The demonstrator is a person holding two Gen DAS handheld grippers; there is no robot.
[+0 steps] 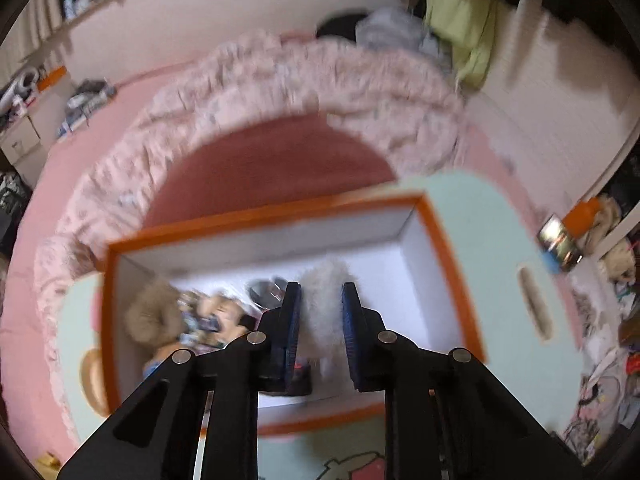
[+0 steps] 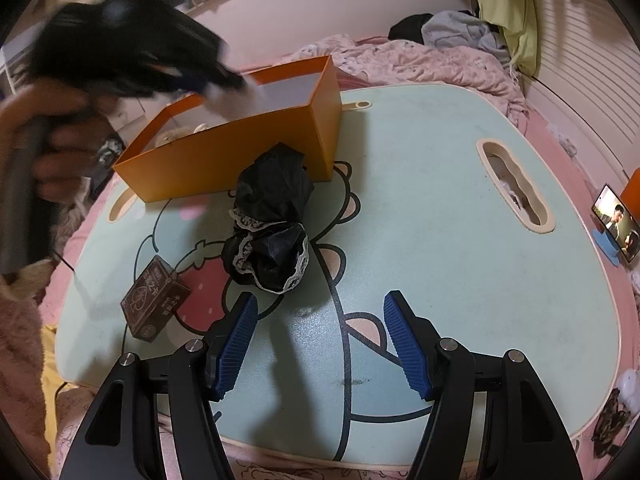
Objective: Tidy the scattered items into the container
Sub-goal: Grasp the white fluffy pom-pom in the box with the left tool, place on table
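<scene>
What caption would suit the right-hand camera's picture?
Open right gripper hovers above black lacy fabric and a small brown box, orange box behind.

Cloth bundle (image 2: 272, 220) before box (image 2: 240, 140); carton (image 2: 154, 298) left.

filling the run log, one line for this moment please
left gripper: shut on white fluffy item, over orange box | right gripper: open, empty
</scene>
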